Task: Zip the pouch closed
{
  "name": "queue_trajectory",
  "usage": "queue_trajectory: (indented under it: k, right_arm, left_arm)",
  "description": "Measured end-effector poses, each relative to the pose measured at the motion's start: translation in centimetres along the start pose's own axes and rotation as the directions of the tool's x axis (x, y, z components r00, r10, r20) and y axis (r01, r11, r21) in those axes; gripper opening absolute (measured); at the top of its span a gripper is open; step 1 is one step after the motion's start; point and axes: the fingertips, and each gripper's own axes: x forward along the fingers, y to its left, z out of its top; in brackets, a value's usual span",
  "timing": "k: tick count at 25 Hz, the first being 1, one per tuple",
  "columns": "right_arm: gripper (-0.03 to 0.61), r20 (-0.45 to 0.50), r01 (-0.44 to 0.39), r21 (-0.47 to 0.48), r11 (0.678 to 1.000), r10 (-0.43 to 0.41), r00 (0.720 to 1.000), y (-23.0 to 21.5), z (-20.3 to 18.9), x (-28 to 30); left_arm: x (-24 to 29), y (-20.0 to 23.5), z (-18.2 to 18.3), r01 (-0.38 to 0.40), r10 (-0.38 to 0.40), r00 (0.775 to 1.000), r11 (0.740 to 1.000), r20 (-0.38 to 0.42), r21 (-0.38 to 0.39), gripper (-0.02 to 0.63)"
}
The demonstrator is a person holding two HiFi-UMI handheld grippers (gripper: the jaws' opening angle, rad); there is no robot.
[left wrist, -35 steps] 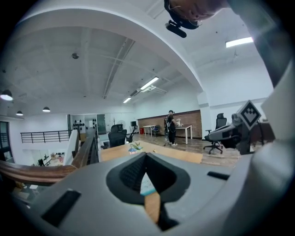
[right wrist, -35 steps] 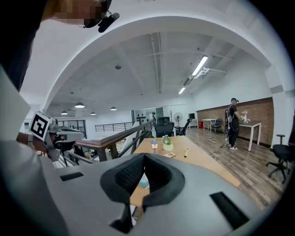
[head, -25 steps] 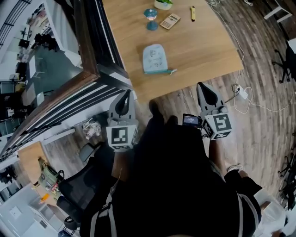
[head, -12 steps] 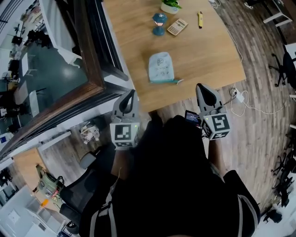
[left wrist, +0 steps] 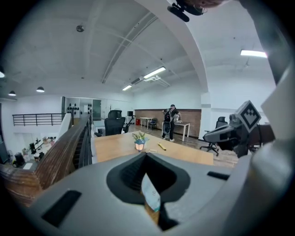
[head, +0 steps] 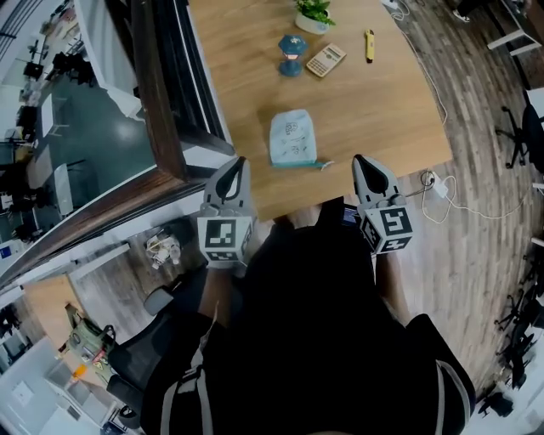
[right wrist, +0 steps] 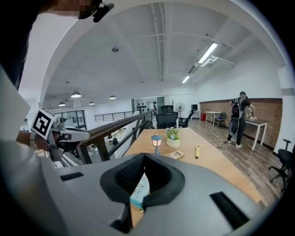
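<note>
A light blue pouch [head: 293, 138] lies flat on the wooden table [head: 374, 110], close to its near edge, with a teal zipper end sticking out at its near right corner. My left gripper [head: 236, 163] hangs over the near edge, left of the pouch and apart from it, shut and empty. At the same edge, right of the pouch, my right gripper [head: 361, 161] is shut with nothing in it. In the left gripper view the pouch [left wrist: 151, 197] shows below the closed left gripper [left wrist: 146, 156]. In the right gripper view the pouch [right wrist: 139, 191] shows below the closed right gripper [right wrist: 144, 156].
A small blue lantern [head: 291, 54], a calculator [head: 326, 59], a potted plant [head: 314, 13] and a yellow marker [head: 370, 45] sit at the table's far end. A dark wooden railing [head: 161, 102] runs along the left. A white cable and plug [head: 438, 183] lie on the floor. A person [right wrist: 239, 117] stands far off.
Both grippers have moved forward from over the floor to the table's near edge, either side of the pouch. Both stayed shut.
</note>
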Motion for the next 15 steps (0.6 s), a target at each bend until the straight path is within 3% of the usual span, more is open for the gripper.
queue_trajectory:
  k: [12,15]
  right_arm:
    - [0.015,0.016,0.046,0.027,0.999,-0.046,0.999,-2.9,-1.3,-0.7]
    - [0.015,-0.017,0.078,-0.043,0.996,-0.079,0.997,-2.8,-2.3,-1.0]
  left_arm:
    - [2.4,-1.8,1.5,0.043,-0.043,0.999,0.999,0.005,-0.028,-0.002]
    - [1.9,-1.8,1.7,0.058,-0.058,0.998,0.998,0.009,-0.021,-0.002]
